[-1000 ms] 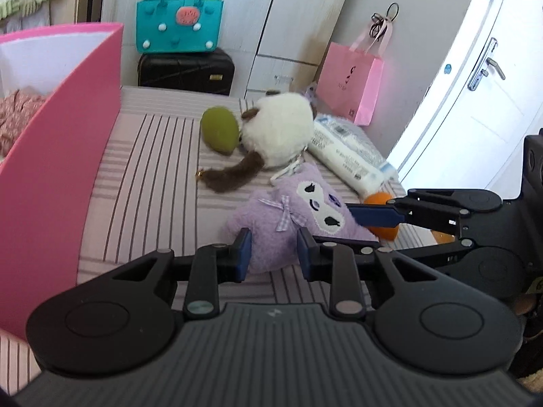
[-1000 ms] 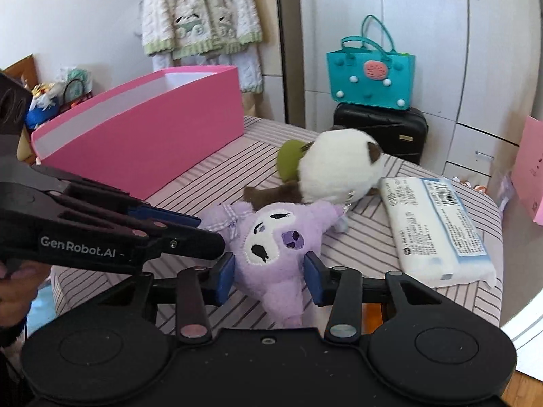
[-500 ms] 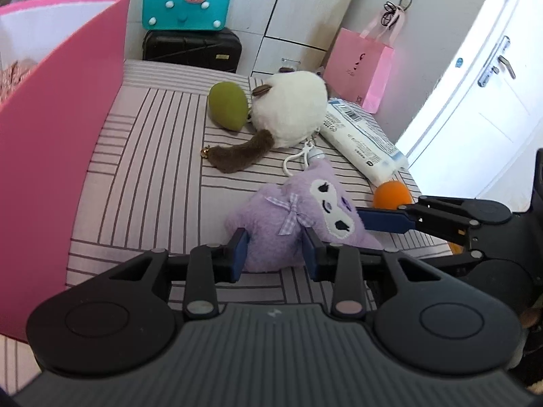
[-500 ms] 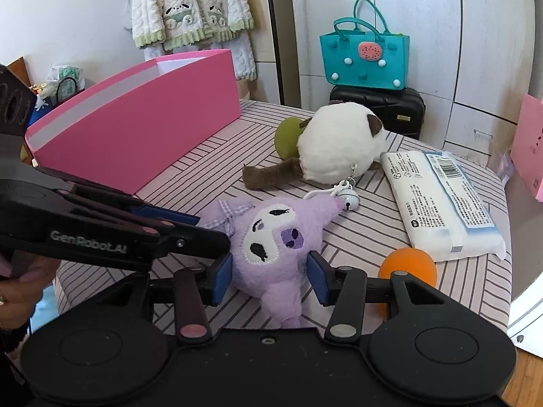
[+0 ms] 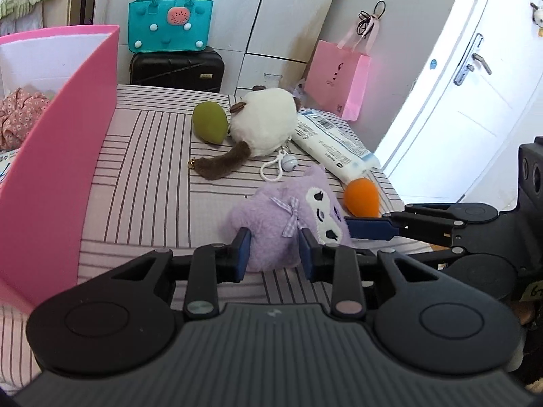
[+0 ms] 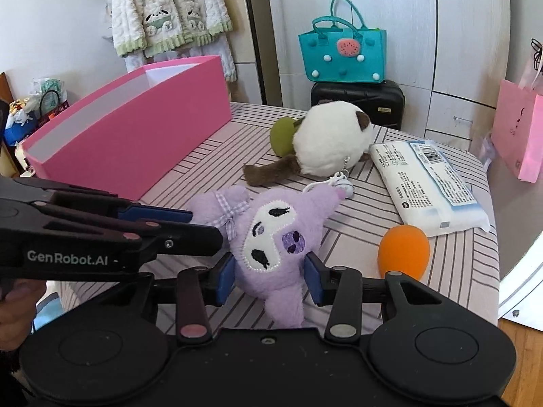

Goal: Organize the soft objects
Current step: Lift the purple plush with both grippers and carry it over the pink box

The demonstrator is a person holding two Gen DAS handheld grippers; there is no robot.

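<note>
A purple plush (image 5: 288,213) (image 6: 275,234) lies on the striped table. My left gripper (image 5: 274,253) is open, one jaw on each side of the plush's near end. My right gripper (image 6: 268,281) is open too, its jaws on either side of the plush's lower body. A white and brown plush (image 5: 266,125) (image 6: 331,140), a green soft egg (image 5: 209,126) (image 6: 283,135) and an orange soft egg (image 5: 361,197) (image 6: 404,251) lie farther back. A pink box (image 5: 57,156) (image 6: 132,125) stands at the left.
A white tissue pack (image 5: 334,147) (image 6: 427,183) lies at the table's right edge. A teal bag (image 5: 169,22) sits on a black suitcase (image 5: 178,69) behind the table. A pink paper bag (image 5: 337,83) hangs at the right. Floral cloth (image 5: 18,118) lies inside the box.
Both grippers have drawn back and risen a little, so more of the table shows. The purple plush shifted slightly, and the orange egg has come fully into view.
</note>
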